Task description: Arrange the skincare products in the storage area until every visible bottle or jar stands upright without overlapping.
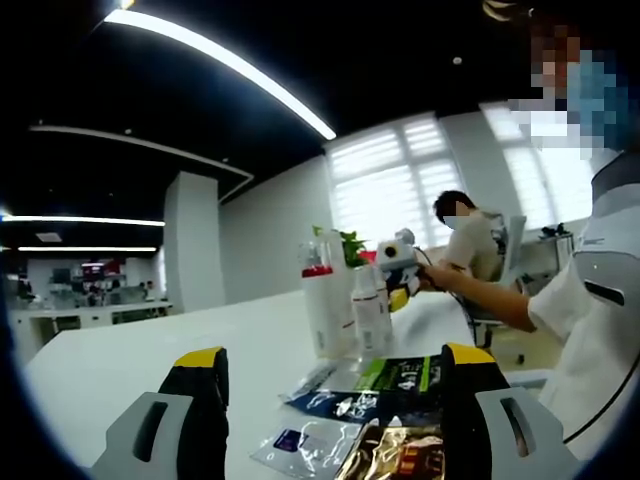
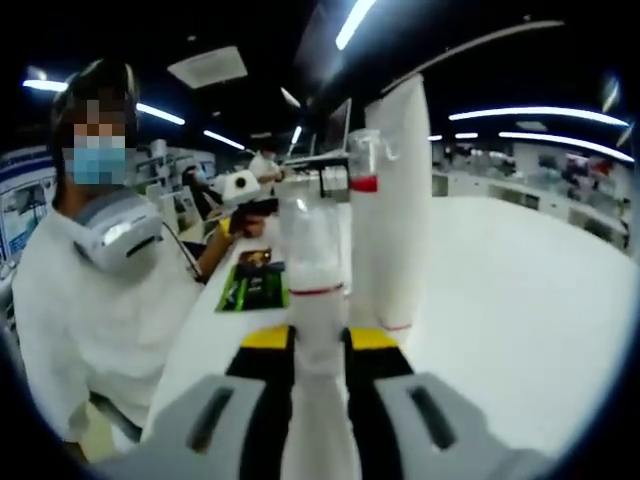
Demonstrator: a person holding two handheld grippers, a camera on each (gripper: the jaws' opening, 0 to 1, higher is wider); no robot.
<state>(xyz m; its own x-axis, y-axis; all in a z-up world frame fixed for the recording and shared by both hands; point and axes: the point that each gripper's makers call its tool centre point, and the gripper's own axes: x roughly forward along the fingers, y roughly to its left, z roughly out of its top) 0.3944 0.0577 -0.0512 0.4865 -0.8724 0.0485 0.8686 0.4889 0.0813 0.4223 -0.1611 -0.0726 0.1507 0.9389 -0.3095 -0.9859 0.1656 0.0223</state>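
- the sachets lying flat on the white table carry print, but none of it can be read; one is green and black, one dark blue, one clear with a purple patch, one gold.
- in the left gripper view the left gripper hangs over those sachets with its yellow-tipped jaws well apart and nothing between them.
- beyond them a tall white bottle with a red band stands upright, and a small clear bottle stands just beside it.
- the right gripper reaches that small bottle from the right; in the right gripper view its jaws are clamped on the bottle's sides.
- the room is an open office with ceiling light strips, blinds on the windows and a white pillar.
- a seated person is behind the table.
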